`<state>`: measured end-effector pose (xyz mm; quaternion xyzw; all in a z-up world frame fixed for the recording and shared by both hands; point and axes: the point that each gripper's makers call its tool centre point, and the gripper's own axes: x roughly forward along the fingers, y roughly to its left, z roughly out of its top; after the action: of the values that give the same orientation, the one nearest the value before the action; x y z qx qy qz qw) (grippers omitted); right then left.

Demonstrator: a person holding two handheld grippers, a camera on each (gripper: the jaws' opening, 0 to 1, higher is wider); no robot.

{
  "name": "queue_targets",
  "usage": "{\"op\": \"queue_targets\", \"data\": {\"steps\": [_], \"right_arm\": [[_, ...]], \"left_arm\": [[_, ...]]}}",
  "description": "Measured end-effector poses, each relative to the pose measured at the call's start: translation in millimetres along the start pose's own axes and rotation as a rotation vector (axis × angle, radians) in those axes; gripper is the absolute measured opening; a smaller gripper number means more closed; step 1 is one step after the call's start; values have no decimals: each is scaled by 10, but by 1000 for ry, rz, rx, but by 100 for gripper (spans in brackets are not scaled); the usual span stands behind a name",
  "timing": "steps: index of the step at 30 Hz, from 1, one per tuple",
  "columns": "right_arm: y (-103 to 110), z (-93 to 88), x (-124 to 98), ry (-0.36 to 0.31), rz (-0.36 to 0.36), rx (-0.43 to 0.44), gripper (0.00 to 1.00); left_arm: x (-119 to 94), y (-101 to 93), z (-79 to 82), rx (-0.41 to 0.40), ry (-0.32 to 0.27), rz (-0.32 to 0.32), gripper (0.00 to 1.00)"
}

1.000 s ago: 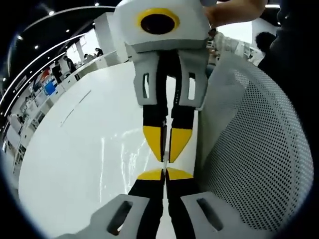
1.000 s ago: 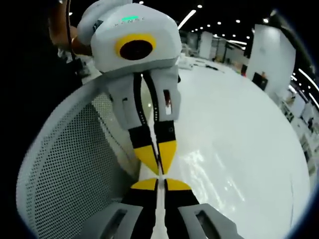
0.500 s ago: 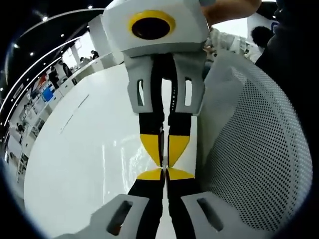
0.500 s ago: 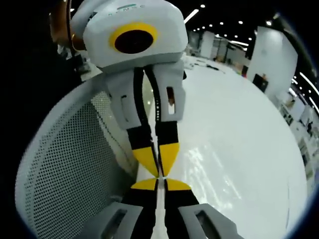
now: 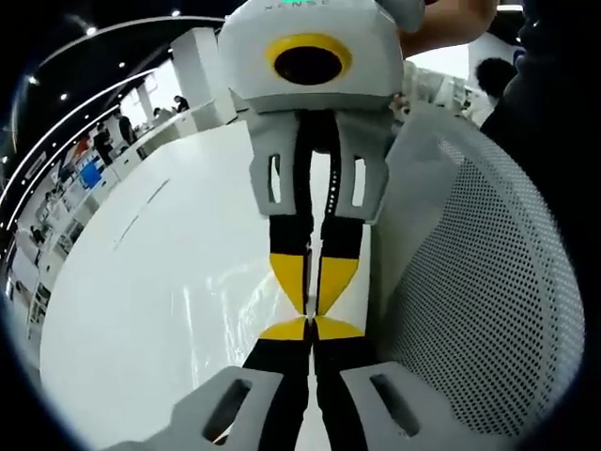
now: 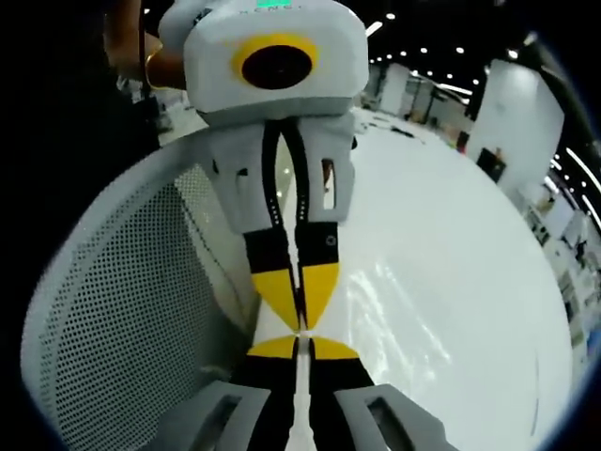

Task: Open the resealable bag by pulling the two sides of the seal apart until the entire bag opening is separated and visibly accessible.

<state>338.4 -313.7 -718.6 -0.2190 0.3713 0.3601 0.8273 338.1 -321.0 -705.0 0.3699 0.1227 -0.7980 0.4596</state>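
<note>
Both hand-held grippers stay tip to tip, jaws closed.

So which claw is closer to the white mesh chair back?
Neither clearly, it looks about even. The left claw and right claw meet tip to tip above the white table, both alongside the chair back.

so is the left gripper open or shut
Shut: the left gripper's yellow tips press together with no gap showing. Whether they pinch anything, cannot tell.
</note>
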Motion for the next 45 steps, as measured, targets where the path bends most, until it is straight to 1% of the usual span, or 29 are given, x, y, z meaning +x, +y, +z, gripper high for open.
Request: {"op": "queue_targets", "data": {"steps": [1, 2, 5, 6, 7, 8, 10, 12, 15, 17, 18, 20, 22, 23, 25, 26, 28, 30, 34, 35, 37, 40, 42, 43, 45], "right_arm": [[-4, -8, -6, -1, -2, 8, 0], [9, -13, -18, -11, 1, 24, 0], [30, -10, -27, -23, 0, 36, 0], [34, -36, -26, -15, -6, 37, 0], [26, -92, -28, 8, -12, 20, 0], [23, -123, -30, 10, -14, 32, 0], [13, -149, -65, 6, -20, 60, 0], [15, -156, -89, -1, -24, 75, 0], [3, -163, -123, -5, -41, 100, 0], [-20, -148, -141, -2, -65, 93, 0], [-18, -148, -148, 13, -75, 72, 0], [-26, -158, -146, 21, -96, 51, 0], [-18, -162, -148, 21, -99, 55, 0], [-32, -163, -166, 15, -113, 61, 0], [-46, -156, -197, 10, -130, 62, 0], [-61, -152, -218, 13, -151, 48, 0], [-51, -141, -232, 14, -163, 38, 0], [-46, -97, -250, -11, -176, 61, 0], [-43, -64, -276, -18, -188, 64, 0], [-52, -57, -282, -21, -195, 65, 0], [-94, -43, -311, -16, -232, 51, 0], [-98, 4, -339, -27, -249, 58, 0], [-103, -1, -353, -8, -262, 52, 0], [-102, -2, -356, 0, -266, 51, 0], [-95, 5, -362, -5, -263, 69, 0]], "left_arm": [[-1, 0, 3, 1, -1, 1, 0], [-8, -19, 11, -12, -7, -16, 0], [-8, -25, 15, -18, -12, -26, 0], [-1, -27, 13, -14, -10, -28, 0], [2, -26, 13, -7, -7, -28, 0], [-4, -24, 13, -5, -7, -27, 0], [-23, -22, 21, -12, -16, -28, 0], [-49, -14, 33, -35, -26, -30, 0], [-67, 0, 35, -41, -36, -27, 0], [-67, -2, 47, -49, -45, -27, 0], [-62, -10, 55, -70, -53, -34, 0], [-54, 13, 53, -79, -58, -23, 0], [-47, 17, 53, -81, -60, -22, 0], [-44, 38, 55, -83, -63, -6, 0], [-44, 33, 59, -83, -65, -7, 0], [-42, 18, 73, -82, -71, -14, 0], [-39, 27, 84, -83, -69, -11, 0], [-28, 59, 96, -69, -62, 2, 0], [-3, 75, 124, -44, -49, 4, 1], [4, 77, 123, -24, -39, 5, 2], [11, 85, 103, 20, -6, 15, 2], [2, 67, 149, 22, -16, 12, 3], [-11, 76, 188, 24, -26, 18, 2], [-13, 85, 215, 37, -32, 21, 1], [-21, 102, 232, 56, -26, 31, 0]]}}
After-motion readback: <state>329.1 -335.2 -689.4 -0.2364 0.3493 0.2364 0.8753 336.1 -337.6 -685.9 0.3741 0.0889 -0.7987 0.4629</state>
